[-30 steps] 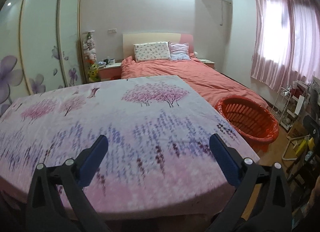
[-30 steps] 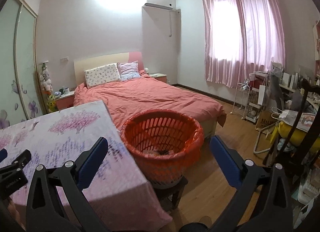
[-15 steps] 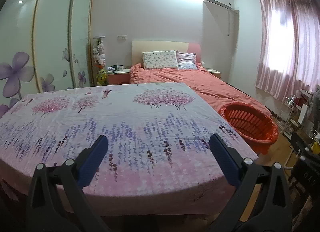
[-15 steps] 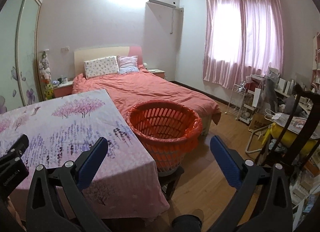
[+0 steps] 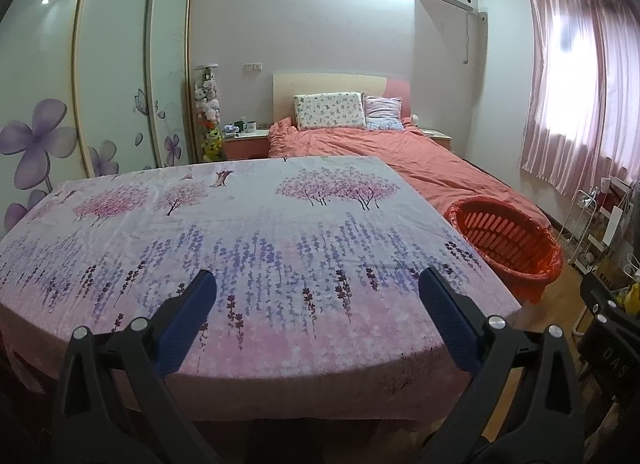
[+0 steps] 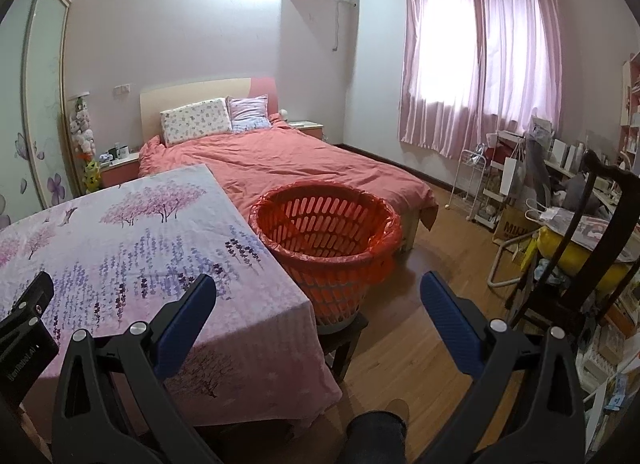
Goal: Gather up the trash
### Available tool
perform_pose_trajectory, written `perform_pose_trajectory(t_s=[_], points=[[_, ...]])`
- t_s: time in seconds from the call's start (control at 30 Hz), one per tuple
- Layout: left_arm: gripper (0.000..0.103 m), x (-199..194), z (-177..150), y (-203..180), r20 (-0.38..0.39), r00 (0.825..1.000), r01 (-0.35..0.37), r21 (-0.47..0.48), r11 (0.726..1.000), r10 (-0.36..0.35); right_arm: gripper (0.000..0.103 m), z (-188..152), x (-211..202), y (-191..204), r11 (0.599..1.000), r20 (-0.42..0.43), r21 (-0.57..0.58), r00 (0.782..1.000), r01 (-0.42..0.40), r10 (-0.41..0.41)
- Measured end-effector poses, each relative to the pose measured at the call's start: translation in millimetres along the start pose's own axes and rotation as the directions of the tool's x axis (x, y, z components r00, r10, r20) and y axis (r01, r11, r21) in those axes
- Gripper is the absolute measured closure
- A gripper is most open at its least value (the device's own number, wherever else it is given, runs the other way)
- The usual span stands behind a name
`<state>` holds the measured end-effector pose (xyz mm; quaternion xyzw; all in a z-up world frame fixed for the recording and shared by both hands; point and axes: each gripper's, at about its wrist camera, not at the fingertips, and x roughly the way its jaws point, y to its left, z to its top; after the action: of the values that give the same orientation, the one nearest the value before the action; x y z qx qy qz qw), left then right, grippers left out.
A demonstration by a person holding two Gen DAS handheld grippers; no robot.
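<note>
An orange basket (image 6: 326, 242) lined with a red bag stands on a small dark stool by the table's right edge; it also shows in the left wrist view (image 5: 506, 242). My left gripper (image 5: 318, 296) is open and empty above the near edge of the table with the floral cloth (image 5: 240, 240). My right gripper (image 6: 318, 298) is open and empty, in front of the basket and well short of it. No loose trash shows on the cloth. The basket's inside is hidden from here.
A bed with a coral cover (image 6: 300, 160) lies behind the table. A wardrobe with flower doors (image 5: 100, 76) stands at left. A cluttered desk, a dark chair (image 6: 592, 248) and a white rack (image 6: 472, 180) stand at right. Wooden floor (image 6: 420, 328) lies between.
Both grippers have drawn back and risen, so the table and basket look farther away. Both stay open and empty.
</note>
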<state>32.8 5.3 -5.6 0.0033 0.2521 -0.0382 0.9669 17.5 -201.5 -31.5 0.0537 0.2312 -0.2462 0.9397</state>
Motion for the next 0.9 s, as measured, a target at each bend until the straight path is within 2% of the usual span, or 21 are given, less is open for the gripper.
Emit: perform_pose_trajectory(t_s=[0.37, 0.73, 0.9], points=[[0.004, -1.3, -1.3, -1.8, -0.031, 0.999, 0.017, -0.012, 1.000, -0.018, 0.002, -0.2, -1.8, -1.5, 1.000, -0.013, 0.004, 1.000, -0.012, 0.013], [0.004, -17.0, 2.5, -6.8, 0.025, 1.000, 0.007, 0.017, 1.000, -0.007, 0.002, 2.7, -7.2, -4.7, 1.000, 0.007, 0.012, 1.000, -0.017, 0.017], [0.004, -22.4, 5.5, -10.9, 0.038, 0.999, 0.026, 0.027, 0.999, -0.027, 0.002, 4.3, -9.9, -7.5, 1.000, 0.015, 0.020, 1.000, -0.017, 0.016]])
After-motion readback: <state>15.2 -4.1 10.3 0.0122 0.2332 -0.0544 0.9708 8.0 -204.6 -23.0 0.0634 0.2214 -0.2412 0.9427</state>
